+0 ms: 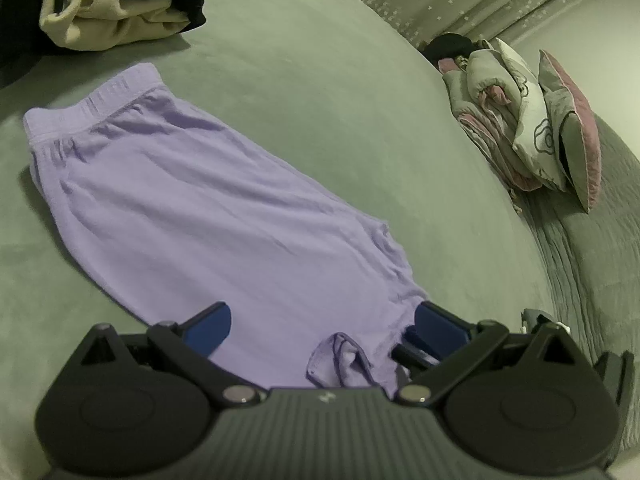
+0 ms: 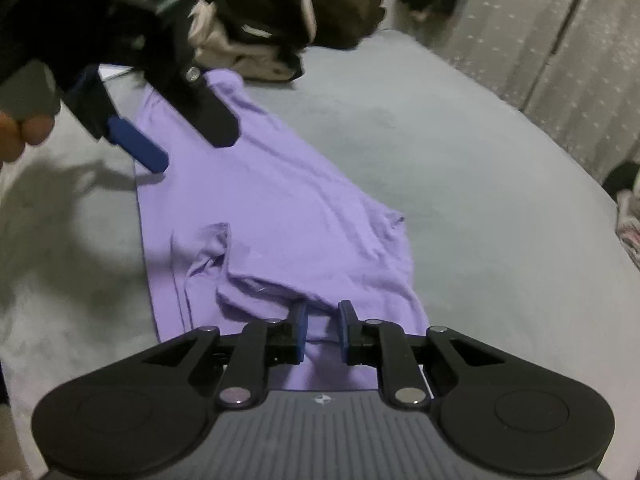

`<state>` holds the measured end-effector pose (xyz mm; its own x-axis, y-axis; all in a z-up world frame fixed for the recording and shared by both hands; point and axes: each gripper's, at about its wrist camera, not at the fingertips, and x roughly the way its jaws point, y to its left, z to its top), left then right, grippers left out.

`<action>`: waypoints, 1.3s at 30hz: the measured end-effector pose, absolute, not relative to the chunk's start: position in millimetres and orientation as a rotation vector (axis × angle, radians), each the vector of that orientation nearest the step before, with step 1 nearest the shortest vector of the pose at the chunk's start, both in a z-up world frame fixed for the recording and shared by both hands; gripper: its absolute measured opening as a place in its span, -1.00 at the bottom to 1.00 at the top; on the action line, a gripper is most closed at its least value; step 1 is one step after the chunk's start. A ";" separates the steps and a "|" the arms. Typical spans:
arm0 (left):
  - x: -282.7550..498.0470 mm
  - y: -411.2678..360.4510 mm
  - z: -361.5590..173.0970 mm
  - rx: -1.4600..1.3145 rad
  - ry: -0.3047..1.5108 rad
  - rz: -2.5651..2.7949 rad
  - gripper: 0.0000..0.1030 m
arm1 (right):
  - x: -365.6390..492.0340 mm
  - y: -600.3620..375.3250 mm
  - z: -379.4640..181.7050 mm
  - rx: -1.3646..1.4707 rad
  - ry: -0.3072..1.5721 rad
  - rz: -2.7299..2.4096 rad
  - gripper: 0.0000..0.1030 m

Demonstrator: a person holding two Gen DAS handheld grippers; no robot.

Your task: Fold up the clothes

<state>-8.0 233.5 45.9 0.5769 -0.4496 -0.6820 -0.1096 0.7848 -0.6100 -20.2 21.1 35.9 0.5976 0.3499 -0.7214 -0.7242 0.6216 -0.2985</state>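
Grey-green bedding covers the bed [image 1: 328,92], and a lilac garment [image 1: 192,200] lies spread flat on it, its ribbed waistband at the far left and its long axis running from there toward the near right, where the cloth bunches into folds. In the left wrist view the left claw [image 1: 324,328] stands wide apart over the garment's near end, released, its blue pads [image 1: 214,326] on either side of the cloth with a small crumpled flap between them, not pinched. In the right wrist view the right claw [image 2: 323,330] is narrowed to a slim gap with a ridge of the lilac fabric rising between its pads [image 2: 301,332]; whether the pads actually press the cloth cannot be told. Only the right wrist view shows the left claw from outside, hanging spread above the far end of the garment, with fingertips of the person's hand [image 2: 24,132] at the left edge. Only the left wrist view shows folded patterned bedding and a pillow [image 1: 568,128] at the far right. A heap of cream and dark clothes [image 1: 108,4] sits beyond the waistband.
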 end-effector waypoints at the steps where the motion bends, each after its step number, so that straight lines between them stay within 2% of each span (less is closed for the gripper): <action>1: -8.0 233.2 45.9 -0.660 0.951 -0.217 0.99 | -17.9 21.9 36.6 -0.626 0.660 0.667 -0.69; 7: -6.6 233.1 45.4 -0.665 0.955 -0.213 0.99 | 12.5 10.1 50.7 -0.467 0.646 0.513 -0.65; 14: -7.6 228.0 48.0 -0.651 0.950 -0.252 0.99 | -28.3 -23.7 55.3 -0.348 0.663 0.745 -0.36; 19: -5.8 222.8 45.3 -0.637 0.960 -0.251 0.99 | -27.9 -1.5 38.1 -0.508 0.685 0.703 -0.35; 27: -6.1 225.9 44.4 -0.646 0.959 -0.242 0.99 | 0.0 2.3 42.2 -0.357 0.694 0.567 -0.28; 39: -5.0 221.4 44.8 -0.642 0.959 -0.261 0.95 | -62.2 19.3 41.7 -0.345 0.601 0.750 -0.28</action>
<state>-5.0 221.4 44.8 0.5607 -0.4780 -0.6762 -0.0690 0.7868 -0.6134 -62.2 19.3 41.7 0.5770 0.5315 -0.6201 -0.7212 0.6879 -0.0815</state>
